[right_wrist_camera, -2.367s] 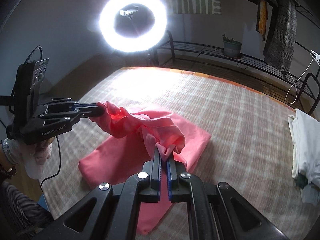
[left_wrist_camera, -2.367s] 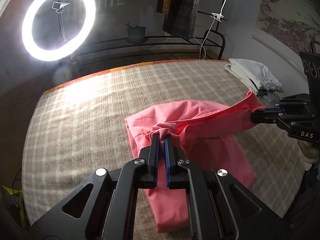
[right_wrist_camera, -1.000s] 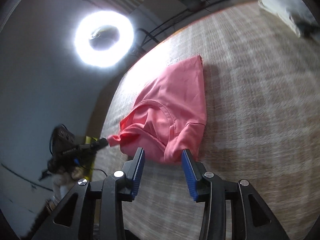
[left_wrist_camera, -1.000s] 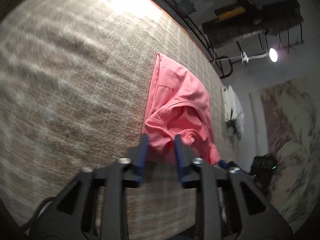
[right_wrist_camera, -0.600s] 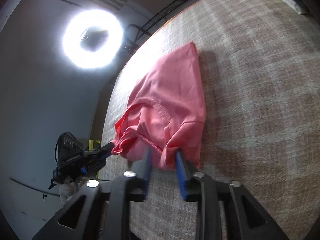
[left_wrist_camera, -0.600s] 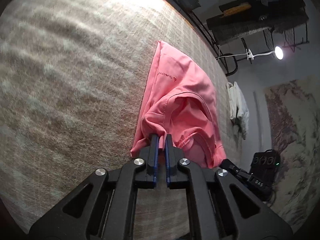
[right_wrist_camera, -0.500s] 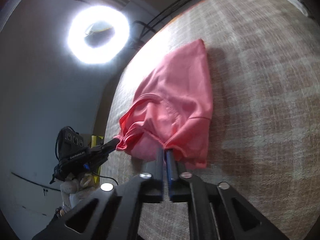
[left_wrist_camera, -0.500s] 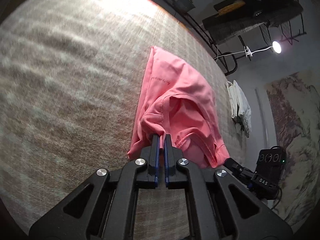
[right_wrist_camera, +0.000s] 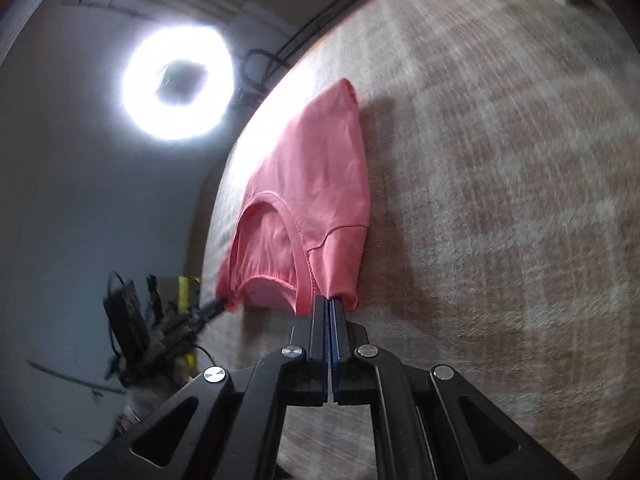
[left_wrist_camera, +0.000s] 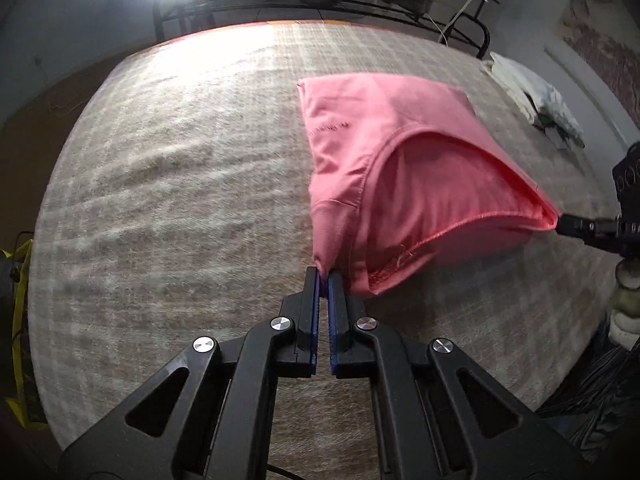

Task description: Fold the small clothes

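Observation:
A pink T-shirt [left_wrist_camera: 400, 152] lies partly on a beige checked table [left_wrist_camera: 180, 168], its near edge lifted and stretched between both grippers. My left gripper [left_wrist_camera: 323, 274] is shut on the shirt's near left corner. My right gripper [right_wrist_camera: 329, 300] is shut on the opposite corner of the shirt [right_wrist_camera: 320, 184]; it also shows at the right edge of the left wrist view [left_wrist_camera: 588, 226]. The left gripper shows in the right wrist view [right_wrist_camera: 218, 304] at the shirt's left tip. The collar opening gapes between the two held corners.
A bright ring light [right_wrist_camera: 178, 84] stands behind the table. A pile of white clothes [left_wrist_camera: 536, 100] lies at the far right of the table. A black metal rack [left_wrist_camera: 320, 4] with a plant pot runs along the back.
Both grippers opened, then closed on the shirt's near corners. They have since pulled apart and lifted, stretching the shirt's edge taut between them.

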The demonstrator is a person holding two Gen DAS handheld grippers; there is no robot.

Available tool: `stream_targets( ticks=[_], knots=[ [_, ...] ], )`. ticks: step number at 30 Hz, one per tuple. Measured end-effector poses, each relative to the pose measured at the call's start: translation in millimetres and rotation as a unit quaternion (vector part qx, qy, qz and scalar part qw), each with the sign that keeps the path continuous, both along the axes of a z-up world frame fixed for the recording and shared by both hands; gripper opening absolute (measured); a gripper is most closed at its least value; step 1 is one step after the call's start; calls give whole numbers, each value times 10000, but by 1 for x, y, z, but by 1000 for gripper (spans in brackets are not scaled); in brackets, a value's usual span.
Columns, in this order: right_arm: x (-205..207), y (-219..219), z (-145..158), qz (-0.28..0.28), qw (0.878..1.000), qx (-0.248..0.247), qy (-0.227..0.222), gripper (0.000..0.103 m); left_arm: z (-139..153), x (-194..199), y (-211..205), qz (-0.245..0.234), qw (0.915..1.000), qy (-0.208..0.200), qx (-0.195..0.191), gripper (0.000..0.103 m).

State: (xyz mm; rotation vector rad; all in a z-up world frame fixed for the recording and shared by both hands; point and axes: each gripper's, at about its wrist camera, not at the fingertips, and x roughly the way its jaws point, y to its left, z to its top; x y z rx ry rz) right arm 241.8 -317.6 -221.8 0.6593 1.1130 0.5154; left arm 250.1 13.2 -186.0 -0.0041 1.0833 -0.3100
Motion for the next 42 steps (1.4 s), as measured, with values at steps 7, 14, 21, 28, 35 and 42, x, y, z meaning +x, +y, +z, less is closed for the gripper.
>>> stream_targets(
  ticks=[7,14,21,28,35,42],
  knots=[
    [-3,14,12,382,9980,-423,-291,37,25,0,22,18,9969,70,-785,1],
    [20,11,-6,251,9987,-441,-28,16,6,40,14,635,9891,255,-1303,1],
    [17,44,1,811,9892,-1205,-222,1,-28,27,-1,360,9953,612,-665,1],
    [16,43,14,1185,9816,-1463,-330,24,1,20,18,583,9941,273,-876,1],
    [52,59,87,1262,9718,-1413,-1407,34,-6,33,18,850,9886,446,-1162,15],
    [117,126,123,1966,9512,-1478,-1864,43,-25,26,16,1038,9814,715,-1448,15]
  ],
)
